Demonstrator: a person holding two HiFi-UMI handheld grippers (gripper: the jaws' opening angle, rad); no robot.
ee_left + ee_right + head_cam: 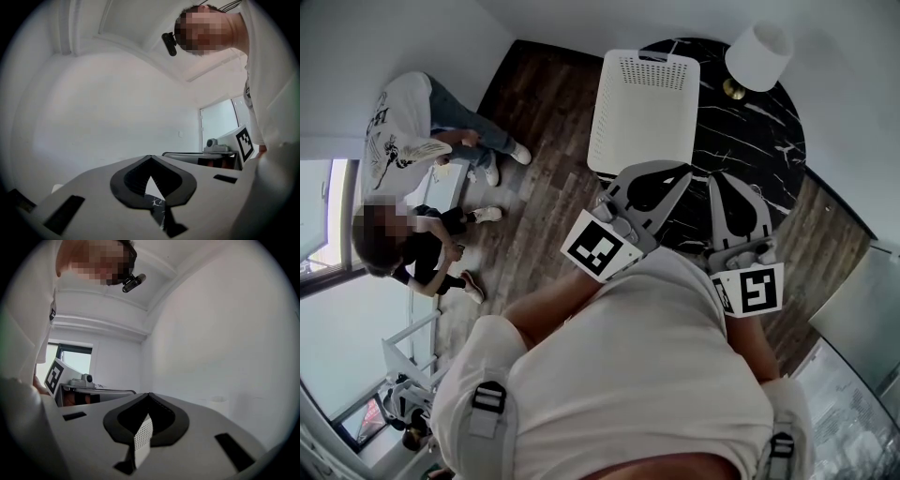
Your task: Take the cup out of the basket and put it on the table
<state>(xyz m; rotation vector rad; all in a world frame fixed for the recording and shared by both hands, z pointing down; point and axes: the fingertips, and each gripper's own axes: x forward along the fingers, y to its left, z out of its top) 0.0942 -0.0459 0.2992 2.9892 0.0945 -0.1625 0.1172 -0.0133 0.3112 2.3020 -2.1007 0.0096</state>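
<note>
Seen from above, a person in a white top holds two grippers level over a round black marble table [769, 141]. The left gripper [684, 169] and right gripper [720, 180] both have their jaws closed together with nothing between them; each gripper's own view confirms tips meeting on empty air. A white perforated basket [652, 66] stands at the table's left edge, just beyond the left gripper. The cup itself cannot be seen; judging by the task it is inside the basket, hidden by the walls. A white lamp [757, 54] stands near the far rim. Two other people [403, 141] sit on the wooden floor, well apart.

Likely risks: reaching in with the jaws shut would push the cup over instead of gripping it; the light basket, so near the edge, could slide off if nudged or lift along with the cup; a wide swing could strike the lamp
</note>
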